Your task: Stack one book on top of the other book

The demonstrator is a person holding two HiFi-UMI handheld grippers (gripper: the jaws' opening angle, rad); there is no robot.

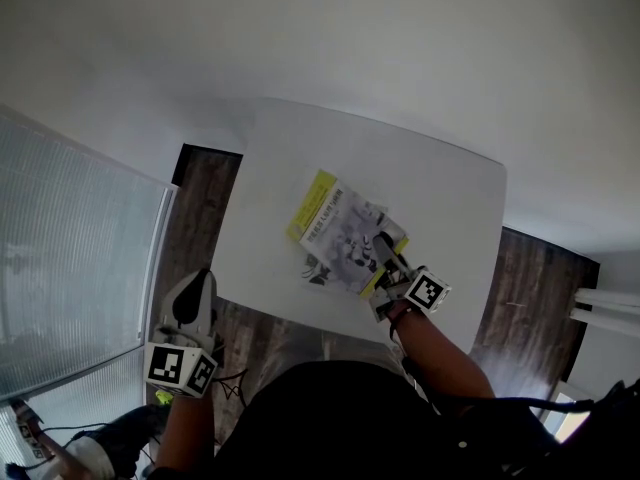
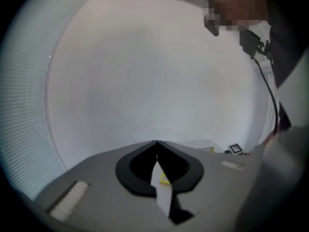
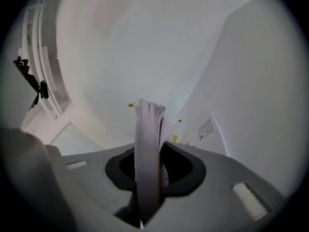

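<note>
On the white table (image 1: pixel 440 198) lies a book with a yellow edge (image 1: pixel 312 203). A white and grey book (image 1: pixel 345 236) rests over it, slightly askew. My right gripper (image 1: pixel 385 251) is shut on this upper book's near right corner. In the right gripper view the book's page edge (image 3: pixel 147 129) stands clamped between the jaws of the right gripper (image 3: pixel 148 151), with the lower book's printed cover (image 3: pixel 206 128) beside it. My left gripper (image 1: pixel 198 280) hangs off the table's near left side, jaws shut and holding nothing. The left gripper (image 2: pixel 155 144) looks toward the table edge.
Dark wood floor (image 1: pixel 205 198) surrounds the table. A ribbed translucent panel (image 1: pixel 70 258) fills the left side. Cables and a shoe (image 1: pixel 120 433) lie by my left hand. A white fixture (image 1: pixel 605 308) sits at the right edge.
</note>
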